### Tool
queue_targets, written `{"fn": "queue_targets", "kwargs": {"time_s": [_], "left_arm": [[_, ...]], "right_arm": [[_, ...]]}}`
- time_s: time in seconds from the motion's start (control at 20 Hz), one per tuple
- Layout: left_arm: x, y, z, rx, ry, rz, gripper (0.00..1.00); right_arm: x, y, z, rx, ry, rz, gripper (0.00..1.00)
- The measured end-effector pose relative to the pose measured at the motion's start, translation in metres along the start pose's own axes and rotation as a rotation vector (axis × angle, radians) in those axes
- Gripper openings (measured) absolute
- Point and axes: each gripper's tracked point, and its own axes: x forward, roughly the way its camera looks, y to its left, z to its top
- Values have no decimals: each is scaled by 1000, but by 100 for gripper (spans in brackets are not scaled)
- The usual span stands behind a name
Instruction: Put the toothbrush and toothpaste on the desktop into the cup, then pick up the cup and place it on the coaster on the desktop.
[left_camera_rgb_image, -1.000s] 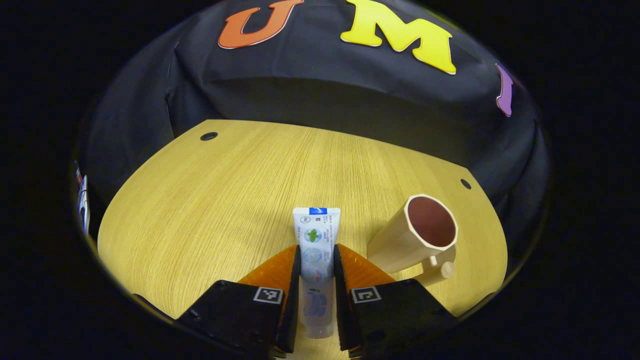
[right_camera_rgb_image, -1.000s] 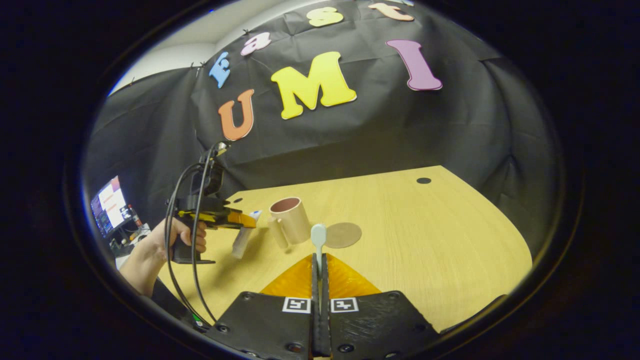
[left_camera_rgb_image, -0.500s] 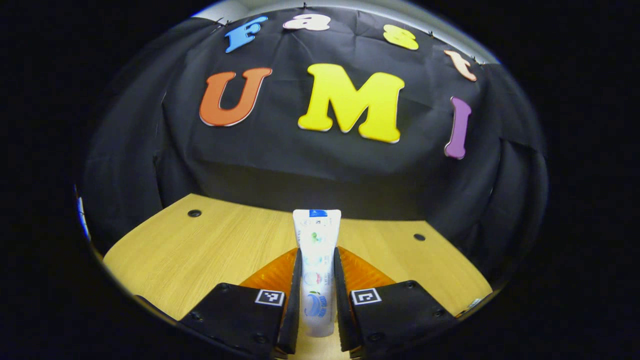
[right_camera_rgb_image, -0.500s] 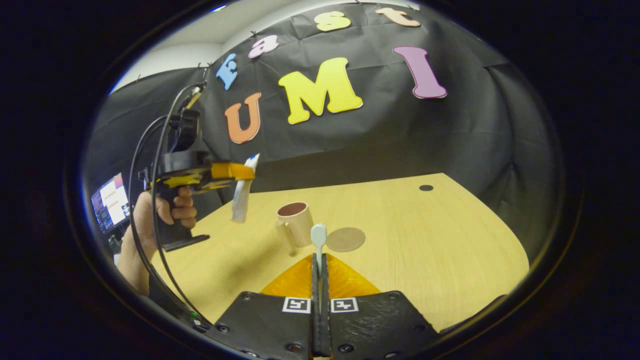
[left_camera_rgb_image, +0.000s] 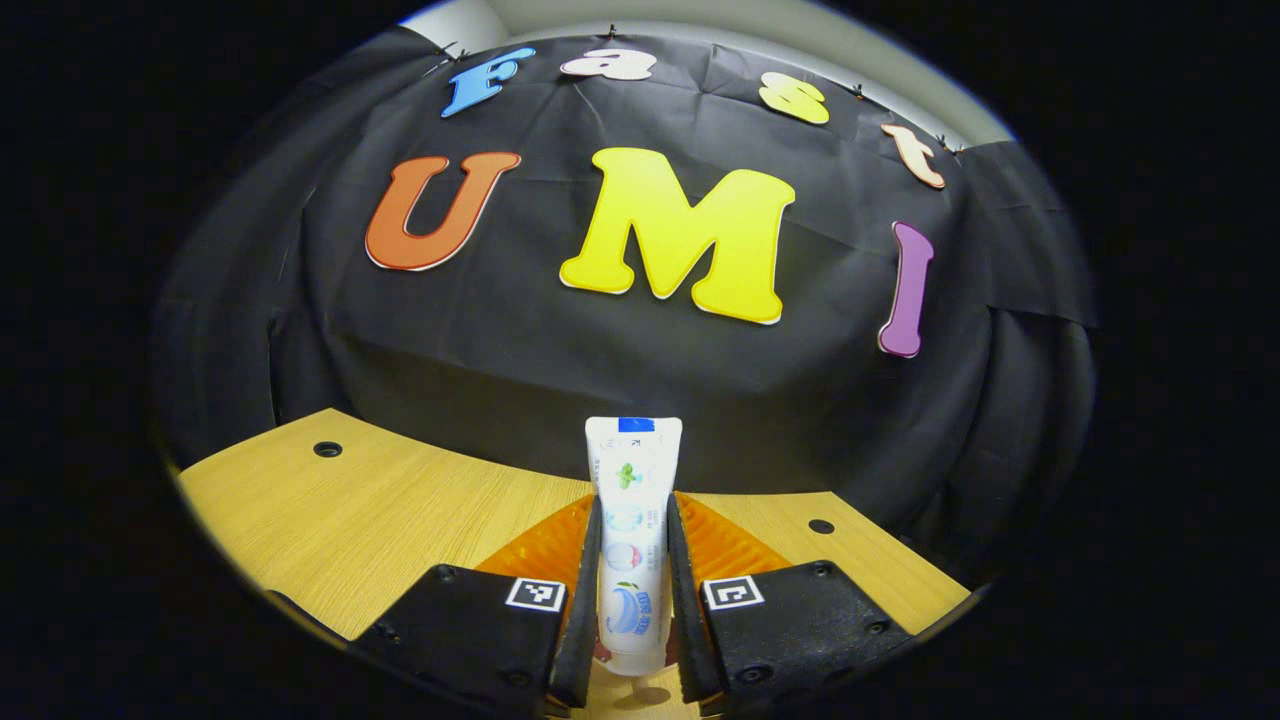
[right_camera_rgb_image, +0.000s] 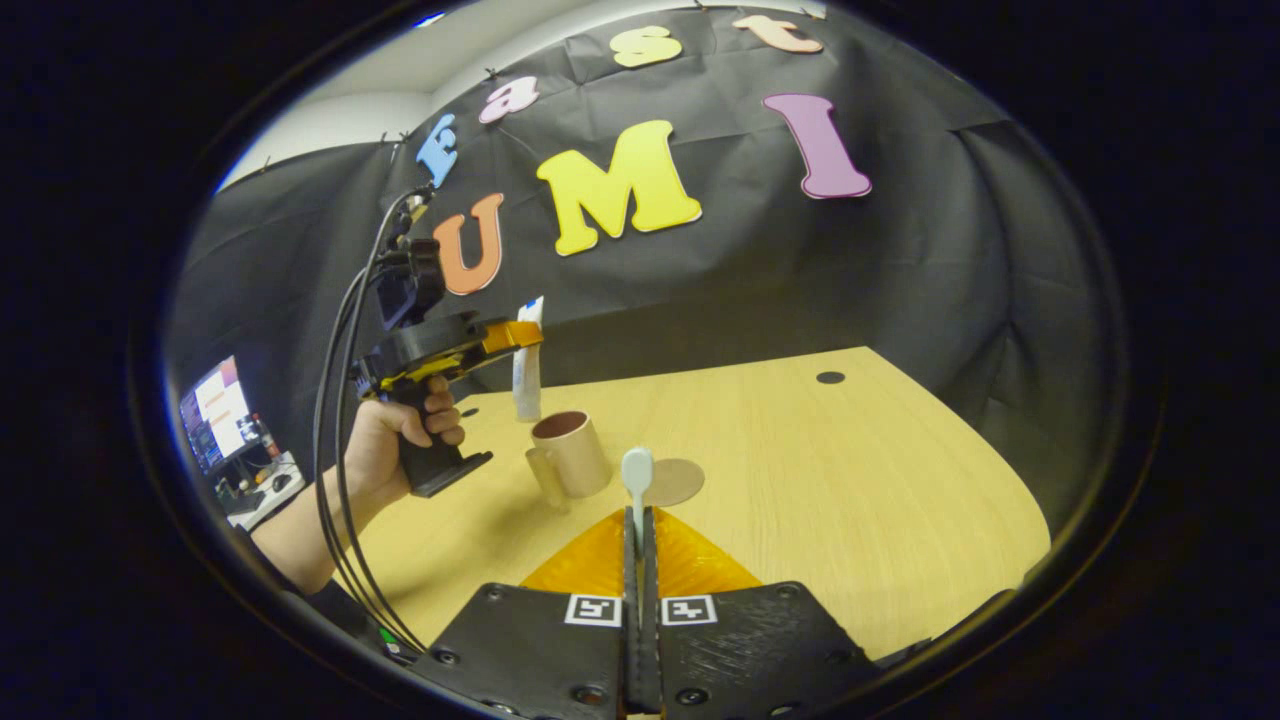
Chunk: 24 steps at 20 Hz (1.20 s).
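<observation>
Partway, seemingly: toothpaste (right_camera_rgb_image: 527, 358) clamped upright in left hand-held gripper (right_camera_rgb_image: 512, 335), hanging just above the cup (right_camera_rgb_image: 570, 453) on the counter (right_camera_rgb_image: 820, 480). Toothbrush (right_camera_rgb_image: 636, 480) pinched in right hand-held gripper (right_camera_rgb_image: 640, 545), nearer the camera. Coaster (right_camera_rgb_image: 676, 481) bare just beside cup. Both items yet to go in; cup off coaster.

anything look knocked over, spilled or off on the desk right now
Nothing stands out. The cup stands upright on the desk beside the coaster. The left tongs hold the toothpaste upright above the cup, and the right tongs grip the toothbrush.
</observation>
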Motion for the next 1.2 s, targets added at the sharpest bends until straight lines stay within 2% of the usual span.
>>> {"fn": "queue_targets", "kwargs": {"time_s": [0.3, 0.5, 0.55, 0.65, 0.7, 0.95, 1.2], "left_arm": [[12, -2, -7, 2, 6, -5, 39], [8, 0, -12, 46, 26, 7, 66], [5, 2, -12, 53, 29, 17, 79], [-2, 10, -5, 51, 12, 39, 96], [-6, 14, -4, 45, 0, 48, 99], [-34, 37, 15, 46, -34, 84, 98], [-85, 82, 25, 70, -55, 132, 98]], "right_arm": [[6, -4, -5, 14, 18, -1, 0], [6, -1, -3, 12, 13, 1, 0], [6, 0, -3, 10, 13, 4, 0], [6, 7, -2, 4, 12, 16, 0], [7, 10, -1, -5, 8, 22, 0], [20, 33, 43, -78, -68, 61, 0], [65, 91, 104, -231, -185, 148, 0]]}}
